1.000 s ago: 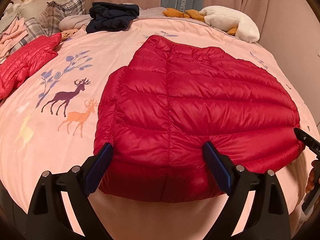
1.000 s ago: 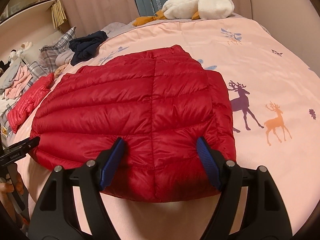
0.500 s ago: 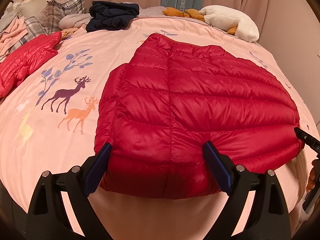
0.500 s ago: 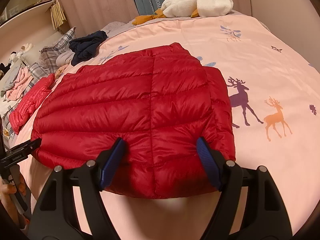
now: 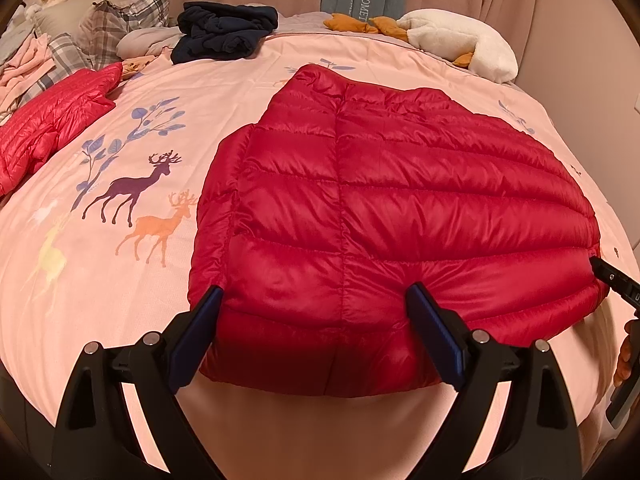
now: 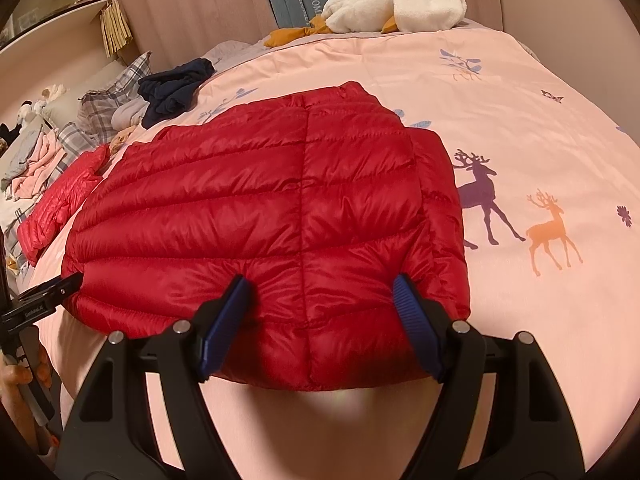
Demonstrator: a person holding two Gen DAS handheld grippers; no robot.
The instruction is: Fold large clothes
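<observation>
A red quilted down jacket (image 5: pixel 392 208) lies flat on the pink deer-print bed cover (image 5: pixel 100 280), its back up and sleeves tucked under. It also shows in the right wrist view (image 6: pixel 280 216). My left gripper (image 5: pixel 316 332) is open and hovers over the jacket's near left hem, holding nothing. My right gripper (image 6: pixel 320 320) is open over the near right hem, holding nothing. Each gripper's tip shows at the edge of the other's view.
A second, lighter red down jacket (image 5: pixel 52 120) lies at the far left. A dark navy garment (image 5: pixel 224 32), plaid pillows (image 5: pixel 120 20) and a white plush goose (image 5: pixel 456 40) sit along the headboard. Pink curtains hang behind.
Both grippers have drawn back slightly toward the bed's near edge, so the jacket sits a little farther off. The jaws stay open. The jacket has not moved.
</observation>
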